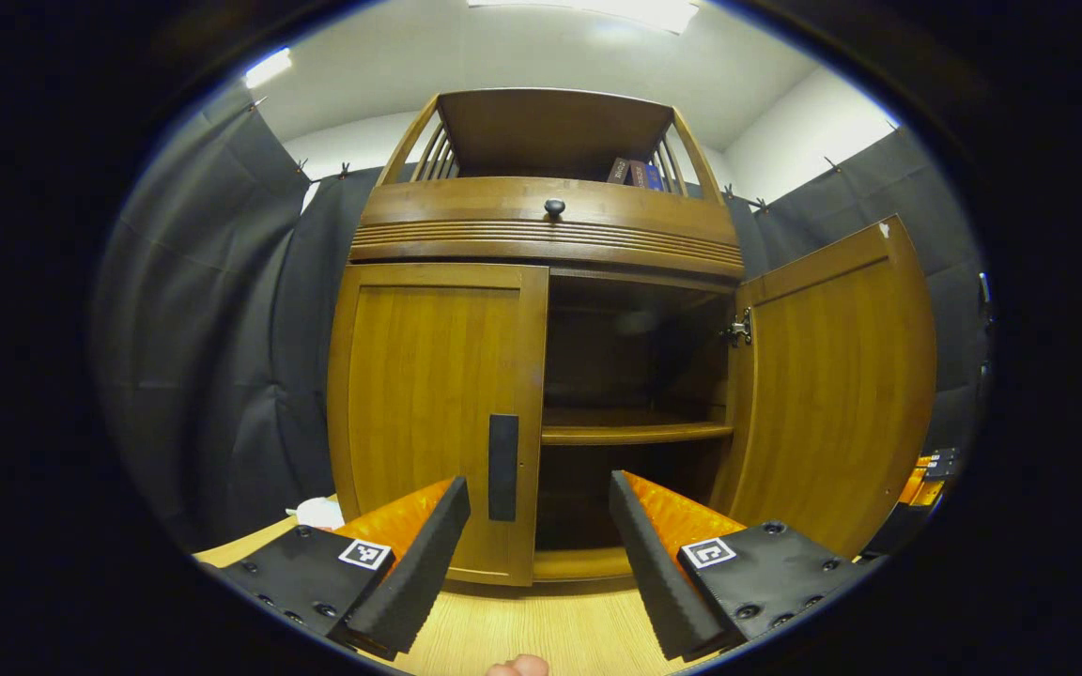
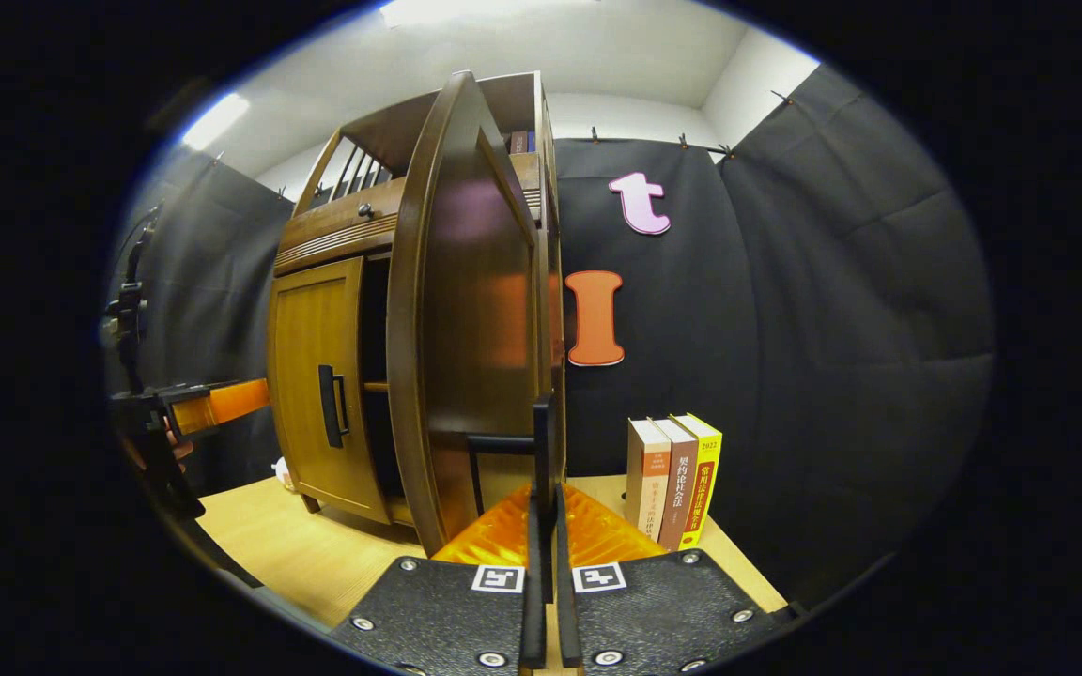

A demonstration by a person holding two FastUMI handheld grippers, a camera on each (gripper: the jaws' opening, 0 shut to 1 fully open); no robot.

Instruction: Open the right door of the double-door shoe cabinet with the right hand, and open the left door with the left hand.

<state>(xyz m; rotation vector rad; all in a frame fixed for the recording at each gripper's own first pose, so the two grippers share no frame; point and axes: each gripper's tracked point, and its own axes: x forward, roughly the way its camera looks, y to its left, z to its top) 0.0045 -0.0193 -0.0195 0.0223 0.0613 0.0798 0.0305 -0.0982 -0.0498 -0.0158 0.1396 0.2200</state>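
Note:
The wooden shoe cabinet (image 1: 550,235) faces me in the left gripper view. Its left door (image 1: 428,394) is closed, with a dark vertical handle (image 1: 503,467) near its inner edge. The right door (image 1: 842,376) stands swung wide open. My left gripper (image 1: 539,526) is open, a short way in front of the left door's handle and touching nothing. In the right gripper view the right door (image 2: 466,329) appears nearly edge-on. My right gripper (image 2: 543,535) is shut on that door's handle (image 2: 541,441). The left gripper (image 2: 222,402) shows farther off, before the closed left door (image 2: 311,376).
Inside the open half a shelf (image 1: 635,432) crosses the dark interior. A drawer knob (image 1: 554,207) sits above the doors. Three upright books (image 2: 672,479) stand on the wooden table (image 2: 297,554) right of the cabinet. Something white (image 1: 320,512) lies at the cabinet's left foot.

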